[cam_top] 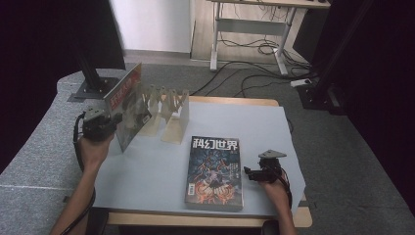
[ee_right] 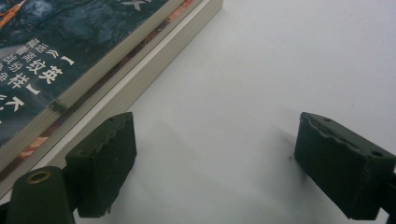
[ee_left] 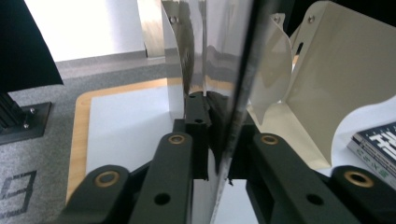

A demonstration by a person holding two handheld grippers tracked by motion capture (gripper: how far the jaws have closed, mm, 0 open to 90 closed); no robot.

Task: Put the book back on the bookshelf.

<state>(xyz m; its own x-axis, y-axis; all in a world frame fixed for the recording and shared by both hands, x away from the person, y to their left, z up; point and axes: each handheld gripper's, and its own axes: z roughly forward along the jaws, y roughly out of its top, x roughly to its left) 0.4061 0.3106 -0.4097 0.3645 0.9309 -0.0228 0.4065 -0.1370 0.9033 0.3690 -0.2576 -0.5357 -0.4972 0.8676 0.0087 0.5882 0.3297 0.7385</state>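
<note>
A thin magazine with a red cover [cam_top: 125, 105] stands upright on its edge at the table's left, by the left end of a cream slotted book rack [cam_top: 169, 115]. My left gripper [cam_top: 116, 122] is shut on its near edge. In the left gripper view the glossy magazine [ee_left: 233, 70] runs edge-on between the jaws of the left gripper [ee_left: 217, 126], with the rack's dividers [ee_left: 327, 93] just to its right. A stack of magazines with a dark blue cover [cam_top: 215, 171] lies flat near the front. My right gripper [cam_top: 247, 172] rests open beside its right side; the right gripper [ee_right: 212, 163] holds nothing, and the stack [ee_right: 70, 60] lies to its left.
The grey table top [cam_top: 147, 171] has a wooden rim along its front and back. A black stand with a base plate [cam_top: 90, 90] rises off the table's back left corner. A desk frame [cam_top: 254, 29] and cables [cam_top: 254, 78] lie on the carpet beyond.
</note>
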